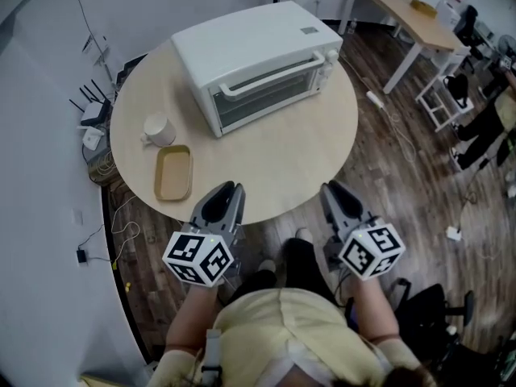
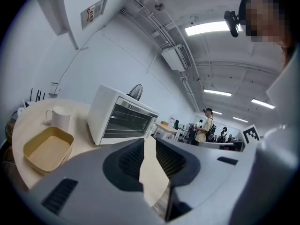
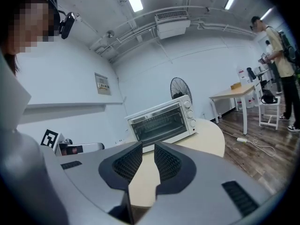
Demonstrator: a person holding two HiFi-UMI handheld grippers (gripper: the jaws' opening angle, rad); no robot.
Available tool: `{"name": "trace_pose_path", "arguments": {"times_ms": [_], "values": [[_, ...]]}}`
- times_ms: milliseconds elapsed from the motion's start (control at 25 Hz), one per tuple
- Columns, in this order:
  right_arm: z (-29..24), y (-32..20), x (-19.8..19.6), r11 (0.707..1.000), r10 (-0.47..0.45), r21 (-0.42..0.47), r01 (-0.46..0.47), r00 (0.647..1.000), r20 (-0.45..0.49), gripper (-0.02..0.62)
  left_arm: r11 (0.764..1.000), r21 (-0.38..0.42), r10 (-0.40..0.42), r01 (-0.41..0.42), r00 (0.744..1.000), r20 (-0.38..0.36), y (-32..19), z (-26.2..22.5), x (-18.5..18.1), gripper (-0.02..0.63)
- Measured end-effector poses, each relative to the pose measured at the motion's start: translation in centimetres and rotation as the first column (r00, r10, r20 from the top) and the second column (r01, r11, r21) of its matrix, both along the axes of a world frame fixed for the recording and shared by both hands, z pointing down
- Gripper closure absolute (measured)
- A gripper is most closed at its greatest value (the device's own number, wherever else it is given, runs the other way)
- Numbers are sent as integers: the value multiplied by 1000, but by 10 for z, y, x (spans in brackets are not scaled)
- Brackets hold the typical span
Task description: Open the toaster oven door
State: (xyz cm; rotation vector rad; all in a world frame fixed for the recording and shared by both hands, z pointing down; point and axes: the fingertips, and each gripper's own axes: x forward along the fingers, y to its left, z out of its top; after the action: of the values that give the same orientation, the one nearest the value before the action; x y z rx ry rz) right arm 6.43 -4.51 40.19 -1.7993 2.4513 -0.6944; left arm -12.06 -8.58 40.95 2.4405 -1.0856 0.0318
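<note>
Toaster oven door closed — left gripper, right gripper both released, empty, at table edge.

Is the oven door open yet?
Shut. The door sits upright and flush in the oven front, handle at its top.

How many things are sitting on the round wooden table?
3: a white toaster oven at the far side, a white mug at the left, and a tan rectangular tray nearer than the mug. Nothing seems hidden.
</note>
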Motion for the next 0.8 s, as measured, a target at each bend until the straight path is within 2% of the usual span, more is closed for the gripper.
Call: {"name": "trace_pose_path", "arguments": {"times_ms": [160, 320, 800], "values": [[-2, -30, 8, 1000, -23, -1, 23, 999, 44, 518, 997, 1, -82, 82, 997, -8, -20, -2, -1, 527], [-4, -60, 11, 997, -77, -15, 79, 991, 106, 485, 983, 8, -183, 183, 983, -22, -36, -6, 4, 512], [-21, -134, 32, 977, -201, -32, 209, 964, 177, 453, 940, -32, -341, 340, 936, -86, -76, -13, 38, 508]]}}
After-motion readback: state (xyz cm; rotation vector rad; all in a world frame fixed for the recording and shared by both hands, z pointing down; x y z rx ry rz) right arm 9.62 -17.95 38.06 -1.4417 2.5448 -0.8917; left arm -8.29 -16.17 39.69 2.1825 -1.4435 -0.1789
